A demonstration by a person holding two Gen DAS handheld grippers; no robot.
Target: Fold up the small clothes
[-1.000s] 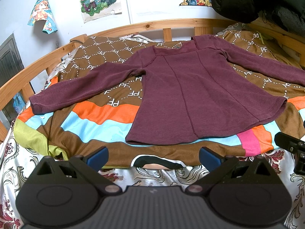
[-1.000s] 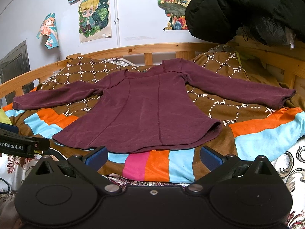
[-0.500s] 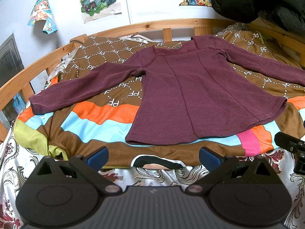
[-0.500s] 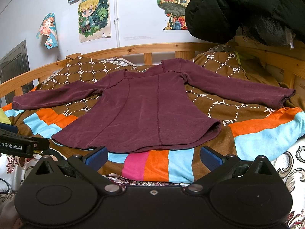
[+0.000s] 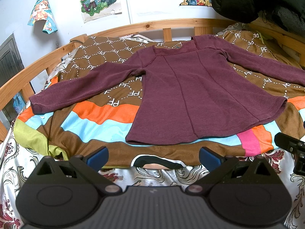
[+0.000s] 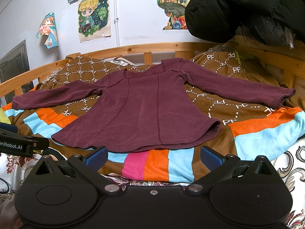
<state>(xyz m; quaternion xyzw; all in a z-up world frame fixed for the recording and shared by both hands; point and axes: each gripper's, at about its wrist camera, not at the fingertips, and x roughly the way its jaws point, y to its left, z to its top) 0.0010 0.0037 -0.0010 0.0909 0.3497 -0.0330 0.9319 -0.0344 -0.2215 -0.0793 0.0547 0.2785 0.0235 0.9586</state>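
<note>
So there's a maroon long-sleeve top (image 5: 200, 95) spread flat in the middle of the bed, on a brown blanket (image 5: 106, 57) with stripes of orange, light blue and pink. Going left to right: its left sleeve (image 5: 80, 87) reaches out toward the left edge of the bed, the body sits in the centre with the hem facing the near edge, and the right sleeve (image 6: 238, 89) stretches off toward the right edge. Neckline points at the wooden rail (image 5: 171, 22) along the far edge.

The left gripper (image 5: 153, 157) hovers just off the near edge, jaws spread wide, nothing in them. The right gripper (image 6: 153, 155) is beside it further right, also wide apart and empty, not touching the hem.
</note>
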